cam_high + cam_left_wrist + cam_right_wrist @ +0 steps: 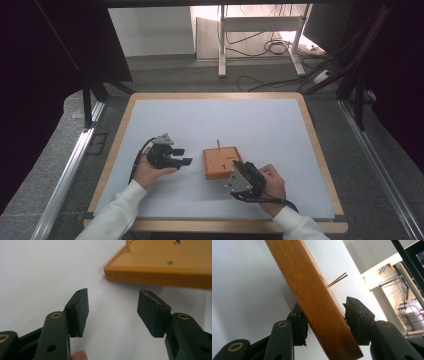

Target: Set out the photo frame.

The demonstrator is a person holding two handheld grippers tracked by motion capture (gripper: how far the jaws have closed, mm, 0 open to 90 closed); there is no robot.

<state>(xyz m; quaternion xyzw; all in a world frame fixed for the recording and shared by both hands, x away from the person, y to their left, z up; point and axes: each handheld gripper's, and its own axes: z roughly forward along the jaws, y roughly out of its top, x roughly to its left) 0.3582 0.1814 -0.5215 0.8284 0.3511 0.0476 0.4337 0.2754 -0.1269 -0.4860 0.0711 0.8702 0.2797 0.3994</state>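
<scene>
A square wooden block [221,162] with a thin brass pin [218,144] standing near its far edge lies mid-table on the white mat. My right gripper [239,169] is shut on the wooden block [317,302] at its near right corner, one jaw under the block and one on top, and the pin [337,279] pokes out past the edge. My left gripper [183,156] rests on the mat a short way left of the block, open with nothing between its pads [79,310]. The wooden block [162,267] lies just ahead of its jaws, with the pin [128,246] at the block's corner.
The white mat [215,125] sits on a wood-rimmed table [310,125]. Beyond the far edge stand a white frame's legs [221,45] and loose cables [272,47] on the floor. Dark panels flank both sides.
</scene>
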